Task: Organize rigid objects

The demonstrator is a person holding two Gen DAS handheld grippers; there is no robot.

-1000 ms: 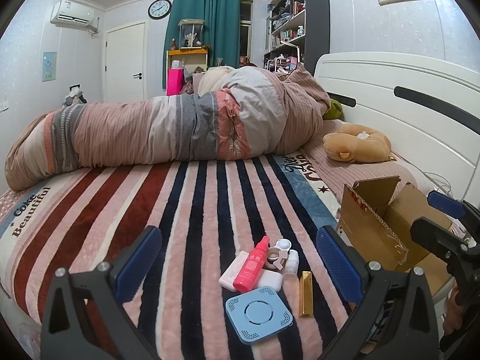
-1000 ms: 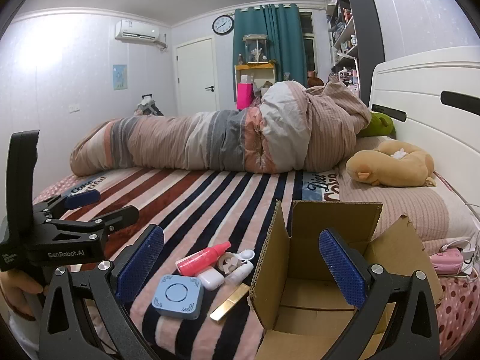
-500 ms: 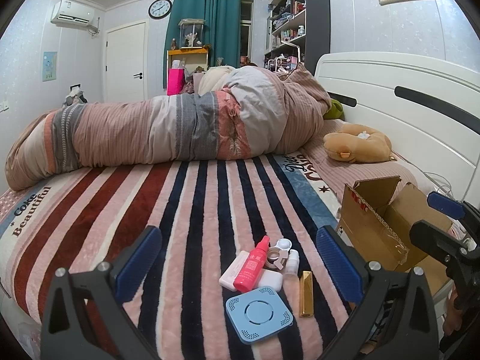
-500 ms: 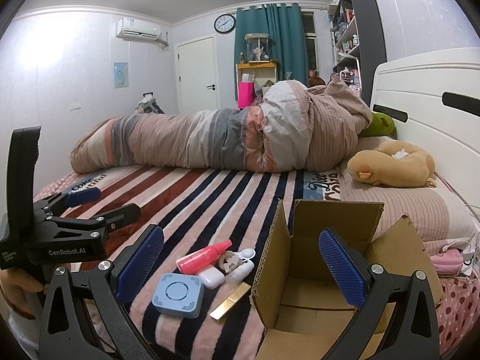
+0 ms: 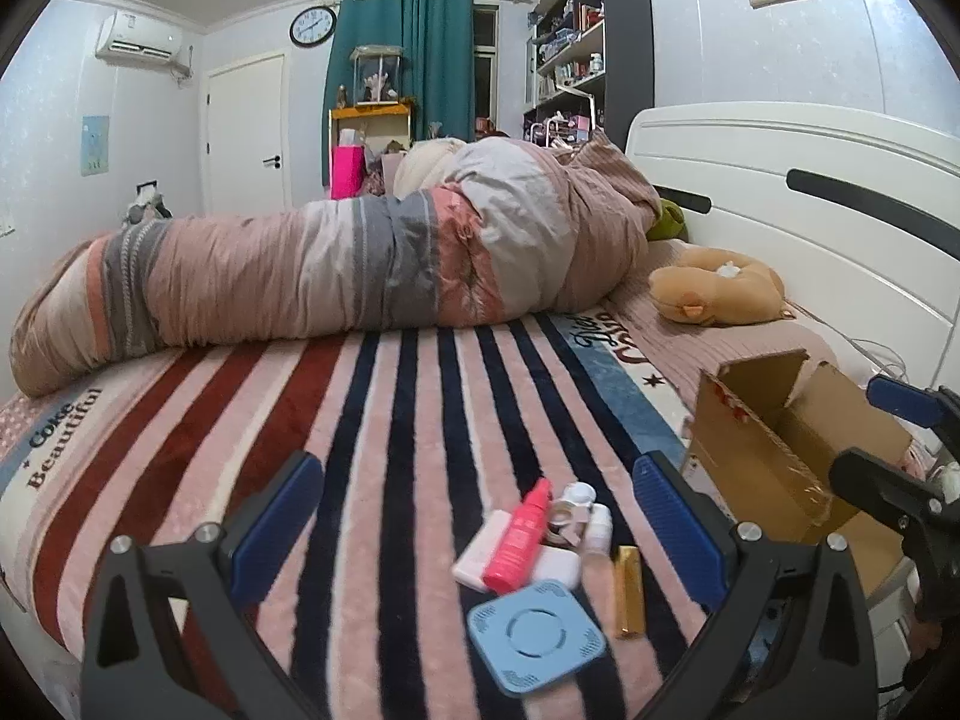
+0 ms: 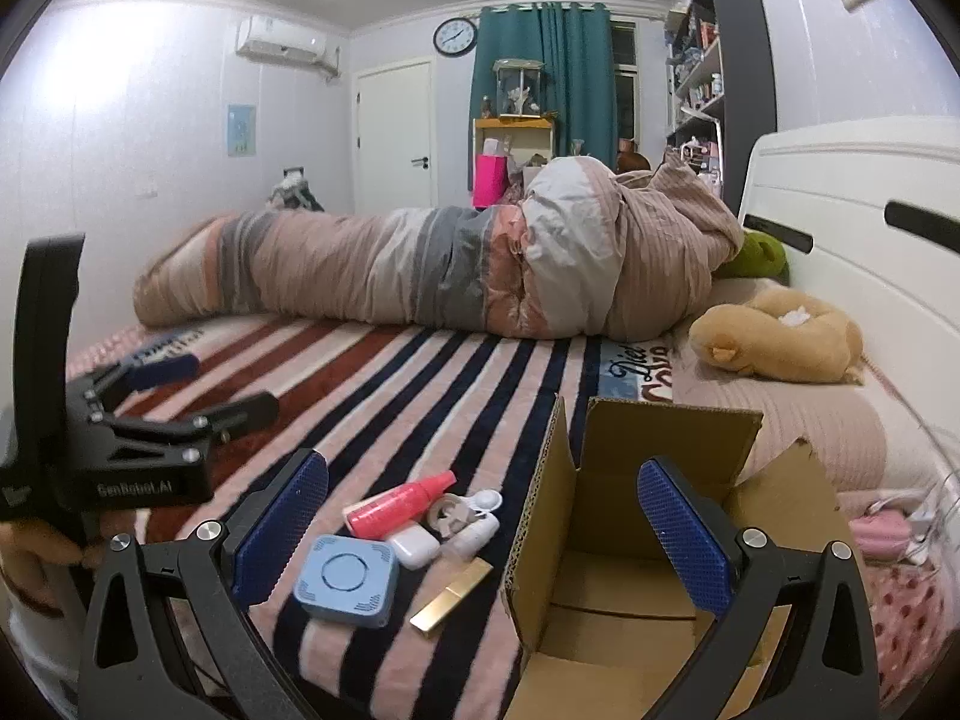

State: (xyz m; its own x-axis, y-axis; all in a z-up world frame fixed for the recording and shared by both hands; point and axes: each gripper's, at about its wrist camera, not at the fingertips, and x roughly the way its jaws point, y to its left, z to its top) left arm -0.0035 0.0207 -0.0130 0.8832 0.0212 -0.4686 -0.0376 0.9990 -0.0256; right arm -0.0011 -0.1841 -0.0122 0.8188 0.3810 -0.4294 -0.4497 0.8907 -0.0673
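Note:
A small pile lies on the striped bed blanket: a pink spray bottle [image 5: 521, 537] [image 6: 399, 504], a blue square box [image 5: 536, 643] [image 6: 348, 579], a gold bar [image 5: 627, 599] [image 6: 451, 595], a white case [image 6: 413, 547] and small white items [image 5: 577, 515]. An open cardboard box [image 5: 774, 456] [image 6: 624, 546] stands to their right, and no item shows inside it. My left gripper [image 5: 477, 513] is open above the pile. My right gripper [image 6: 483, 516] is open over the box's left wall. Each gripper also shows in the other's view, the left gripper [image 6: 180, 387] and the right gripper [image 5: 882, 438].
A rolled striped duvet [image 5: 336, 276] lies across the bed behind. A tan plush toy [image 5: 714, 294] and a pillow sit by the white headboard [image 5: 810, 204]. A pink object and cables [image 6: 882, 531] lie right of the box.
Both grippers have shifted only slightly; the objects and the box have not moved.

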